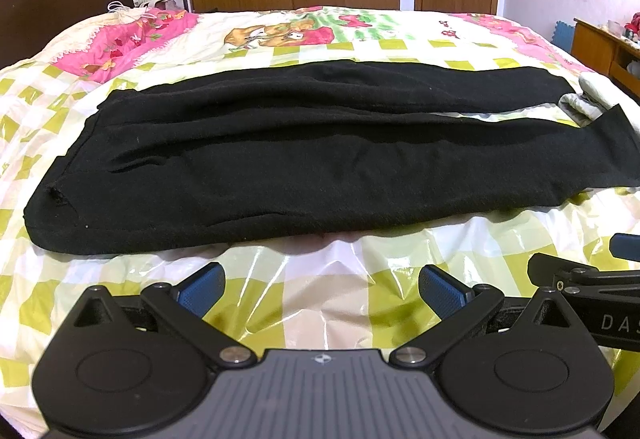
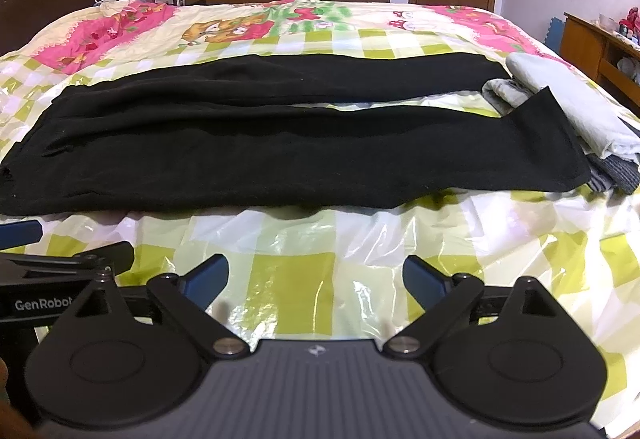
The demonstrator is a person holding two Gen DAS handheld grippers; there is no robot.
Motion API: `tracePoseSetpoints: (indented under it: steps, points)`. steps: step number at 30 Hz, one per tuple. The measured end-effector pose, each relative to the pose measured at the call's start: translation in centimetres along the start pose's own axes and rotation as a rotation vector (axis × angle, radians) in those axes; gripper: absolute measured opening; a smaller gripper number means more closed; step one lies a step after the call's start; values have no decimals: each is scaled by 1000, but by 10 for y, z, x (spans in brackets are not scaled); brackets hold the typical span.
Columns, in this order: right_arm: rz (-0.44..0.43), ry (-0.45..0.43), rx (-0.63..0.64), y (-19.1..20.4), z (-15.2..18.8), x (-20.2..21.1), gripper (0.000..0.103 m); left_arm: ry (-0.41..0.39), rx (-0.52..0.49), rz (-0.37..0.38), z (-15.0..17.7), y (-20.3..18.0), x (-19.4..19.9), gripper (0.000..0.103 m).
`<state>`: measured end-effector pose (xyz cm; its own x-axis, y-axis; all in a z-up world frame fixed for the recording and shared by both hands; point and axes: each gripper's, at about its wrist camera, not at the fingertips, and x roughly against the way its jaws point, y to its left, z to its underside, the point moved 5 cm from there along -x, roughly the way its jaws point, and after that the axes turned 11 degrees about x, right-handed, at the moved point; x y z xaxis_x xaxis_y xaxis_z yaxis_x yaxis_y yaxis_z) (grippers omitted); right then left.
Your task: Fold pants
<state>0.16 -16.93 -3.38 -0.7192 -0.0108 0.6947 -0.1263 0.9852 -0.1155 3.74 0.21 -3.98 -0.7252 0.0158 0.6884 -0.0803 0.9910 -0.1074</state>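
Your left gripper [image 1: 320, 289] and right gripper [image 2: 316, 279] both hover side by side over the near edge of the bed [image 2: 304, 239], fingers spread wide and holding nothing. The black pants [image 1: 280, 159] lie flat across the checked bedspread just ahead of you, waist to your left, legs running right, where the near leg's cuff rests on a pile of grey clothes [image 2: 560, 95].

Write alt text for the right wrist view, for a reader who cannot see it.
Black pants lie flat across a bed with a checked cover under clear plastic, legs stretching right onto a pile of grey clothes. The right tool hovers open and empty near the bed's front edge, with part of the left tool beside it.
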Motion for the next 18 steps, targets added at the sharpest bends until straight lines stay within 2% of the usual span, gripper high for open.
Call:
tracePoseSetpoints:
  steps: [18]
  points:
    - [-14, -9, 17, 8, -11, -2, 86, -33, -11, -15, -9, 5, -2, 103]
